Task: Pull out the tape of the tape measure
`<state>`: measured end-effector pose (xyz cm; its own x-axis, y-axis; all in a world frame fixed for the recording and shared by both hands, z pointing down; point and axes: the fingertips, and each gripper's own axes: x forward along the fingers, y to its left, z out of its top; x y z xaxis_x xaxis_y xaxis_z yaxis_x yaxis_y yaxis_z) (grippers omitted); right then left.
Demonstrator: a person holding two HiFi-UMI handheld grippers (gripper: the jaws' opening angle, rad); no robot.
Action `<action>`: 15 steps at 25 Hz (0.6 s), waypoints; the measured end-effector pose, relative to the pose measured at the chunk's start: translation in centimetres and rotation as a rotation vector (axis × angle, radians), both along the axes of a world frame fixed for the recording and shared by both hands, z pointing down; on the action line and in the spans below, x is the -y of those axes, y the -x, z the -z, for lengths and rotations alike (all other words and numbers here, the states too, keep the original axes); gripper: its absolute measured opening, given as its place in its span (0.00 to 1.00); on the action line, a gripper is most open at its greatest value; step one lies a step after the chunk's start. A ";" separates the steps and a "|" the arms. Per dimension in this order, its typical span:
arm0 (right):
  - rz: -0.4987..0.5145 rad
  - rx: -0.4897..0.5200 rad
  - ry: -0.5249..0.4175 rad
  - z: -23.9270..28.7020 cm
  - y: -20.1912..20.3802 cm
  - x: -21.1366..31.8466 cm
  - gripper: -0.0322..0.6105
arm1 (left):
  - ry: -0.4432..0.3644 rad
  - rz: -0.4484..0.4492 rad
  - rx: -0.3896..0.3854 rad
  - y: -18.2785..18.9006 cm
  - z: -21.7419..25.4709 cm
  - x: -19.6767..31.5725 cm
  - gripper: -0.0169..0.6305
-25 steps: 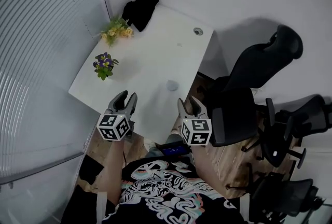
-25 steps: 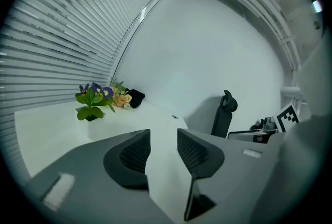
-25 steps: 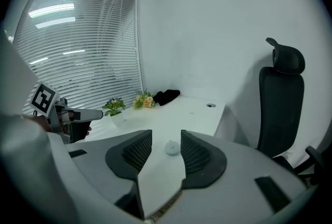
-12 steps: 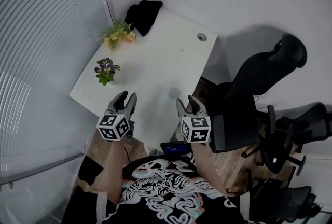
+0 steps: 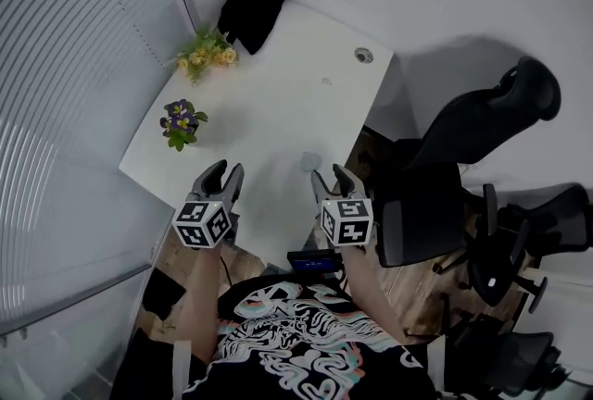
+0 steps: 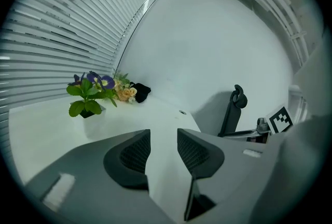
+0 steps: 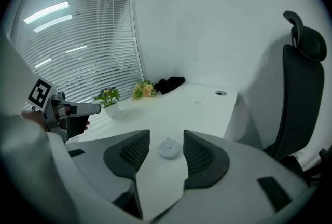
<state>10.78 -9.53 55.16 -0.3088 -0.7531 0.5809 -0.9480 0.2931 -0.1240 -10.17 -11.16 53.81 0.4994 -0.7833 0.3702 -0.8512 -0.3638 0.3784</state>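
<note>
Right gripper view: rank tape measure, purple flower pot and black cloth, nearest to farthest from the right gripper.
1. tape measure: straight ahead, at the near end of the table.
2. purple flower pot: off to the left, mid-table by the blinds.
3. black cloth: far corner of the table, against the wall.

The counter point(image 5: 278, 83) is smooth, matt white. The round tape measure point(image 7: 169, 149) on it looks like pale, smooth plastic. The left tongs point(image 5: 227, 169) and right tongs point(image 5: 329, 174) have matt grey plastic shells with dark, finely ribbed pads point(image 7: 132, 153). The black bundle point(image 5: 252, 14) looks like soft cloth.
</note>
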 end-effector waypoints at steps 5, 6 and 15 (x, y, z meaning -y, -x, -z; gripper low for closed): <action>0.040 -0.011 0.031 -1.5 0.4 0.9 0.38 | 0.030 0.018 0.024 0.6 -1.5 0.3 0.26; 0.048 -0.015 0.039 -1.8 0.4 1.0 0.39 | 0.039 0.023 0.022 0.6 -1.8 0.3 0.26; 0.142 -0.062 0.087 -4.5 1.4 2.2 0.41 | 0.082 0.035 0.040 -0.1 -3.7 0.5 0.25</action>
